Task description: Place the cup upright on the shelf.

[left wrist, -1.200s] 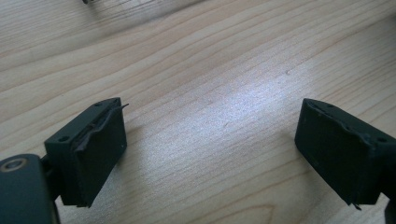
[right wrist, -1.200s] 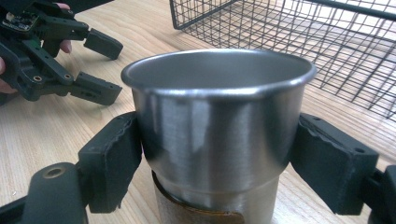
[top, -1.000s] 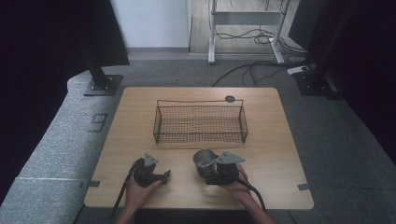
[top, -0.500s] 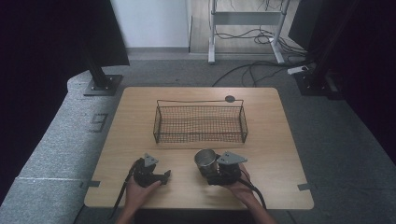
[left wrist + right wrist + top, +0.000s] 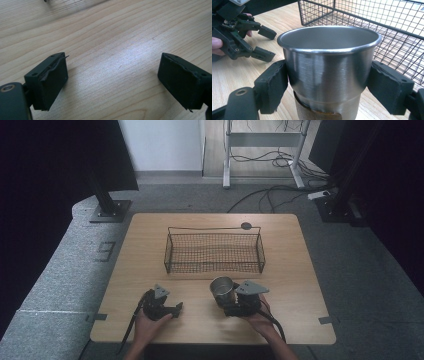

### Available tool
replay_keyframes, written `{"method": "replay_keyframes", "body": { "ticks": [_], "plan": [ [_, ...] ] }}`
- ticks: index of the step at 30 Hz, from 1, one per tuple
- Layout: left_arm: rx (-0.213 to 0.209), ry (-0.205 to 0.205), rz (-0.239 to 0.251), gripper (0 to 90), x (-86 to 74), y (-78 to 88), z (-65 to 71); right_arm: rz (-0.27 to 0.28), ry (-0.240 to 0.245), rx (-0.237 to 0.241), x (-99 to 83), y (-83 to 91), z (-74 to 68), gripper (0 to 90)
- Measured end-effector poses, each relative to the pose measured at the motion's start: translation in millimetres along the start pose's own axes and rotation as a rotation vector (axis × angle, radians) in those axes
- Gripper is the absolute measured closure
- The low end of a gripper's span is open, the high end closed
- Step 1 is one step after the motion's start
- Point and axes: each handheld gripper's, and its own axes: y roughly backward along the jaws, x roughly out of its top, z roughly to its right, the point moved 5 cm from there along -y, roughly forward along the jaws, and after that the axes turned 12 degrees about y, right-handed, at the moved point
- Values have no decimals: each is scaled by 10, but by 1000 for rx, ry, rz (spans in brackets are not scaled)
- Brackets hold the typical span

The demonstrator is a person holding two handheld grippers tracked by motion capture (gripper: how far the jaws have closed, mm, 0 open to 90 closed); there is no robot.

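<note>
A shiny steel cup [image 5: 329, 65] stands upright between the two black pads of my right gripper [image 5: 329, 86], which press on its sides; a brown band shows low on the cup. From above, the cup [image 5: 222, 286] and right gripper [image 5: 224, 294] are at the table's front middle, just in front of the black wire basket [image 5: 215, 260]. My left gripper [image 5: 176, 310] lies to the left of it, near the front edge. Its jaws [image 5: 112, 80] stand wide apart over bare wood with nothing between them. The left gripper [image 5: 265, 43] also appears beyond the cup in the right gripper view.
The wire basket [image 5: 387, 37] is empty and sits mid-table on the wooden table [image 5: 300, 270]. A small dark round disc [image 5: 246, 226] lies behind it at the far edge. Black stands and cables are on the floor beyond the table.
My right gripper with the cup has edged slightly to the right. The left gripper has stayed where it was.
</note>
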Motion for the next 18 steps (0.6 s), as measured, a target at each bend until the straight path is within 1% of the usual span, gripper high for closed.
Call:
{"method": "replay_keyframes", "body": {
  "ticks": [4, 10, 16, 18],
  "plan": [
    [0, 0, 0, 91, 0, 0, 0, -1, -2, -2, -4, -3, 11, 184],
    [0, 0, 0, 91, 0, 0, 0, 11, -4, 0, 21, 17, 17, 184],
    [0, 0, 0, 90, 0, 0, 0, 26, -6, -5, 80, 57, 51, 184],
    [0, 0, 0, 91, 0, 0, 0, 39, -10, -12, 118, 84, 83, 184]
  ]
}}
